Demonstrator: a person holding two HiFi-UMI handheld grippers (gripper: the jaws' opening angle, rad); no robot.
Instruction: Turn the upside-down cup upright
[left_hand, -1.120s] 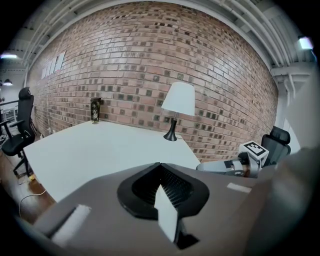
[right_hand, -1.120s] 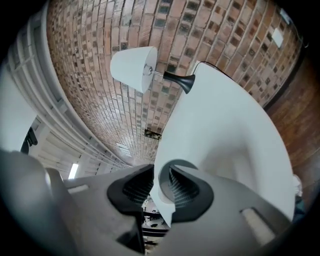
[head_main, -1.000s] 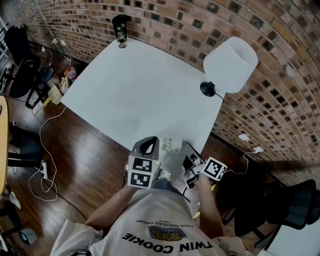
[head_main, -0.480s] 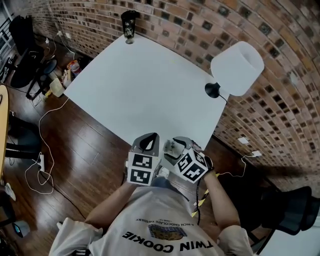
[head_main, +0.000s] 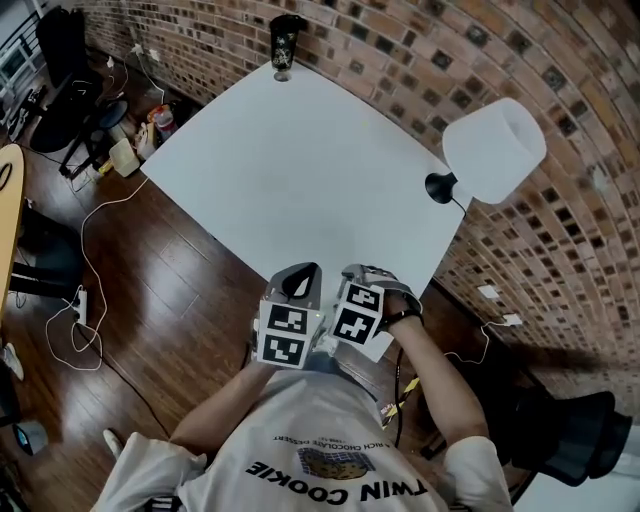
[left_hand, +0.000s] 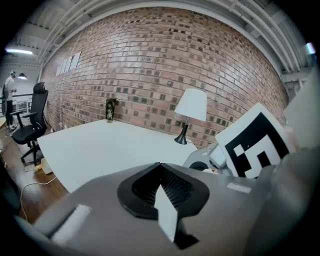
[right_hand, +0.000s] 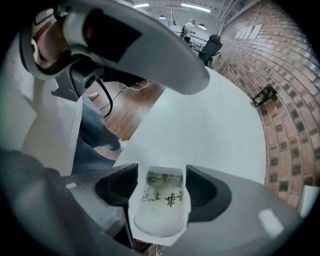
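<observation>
A small white cup with a green ink drawing and a black character stands on the near corner of the white table. My right gripper points steeply down over it. Its jaws are opening, with the cup between them and a sliver of table showing at each side, so the pads do not press on it. In the head view the right gripper hides the cup under its marker cube. My left gripper hovers just left of it with its tips together and nothing held.
A white-shaded lamp on a black base stands at the table's right edge. A dark tumbler sits at the far corner by the brick wall. Black office chairs and cables lie on the wooden floor to the left.
The right gripper rolled over and swung left and down over the table's near corner, ending beside the left gripper. Its marker cube now covers the cup, which showed a second ago.
</observation>
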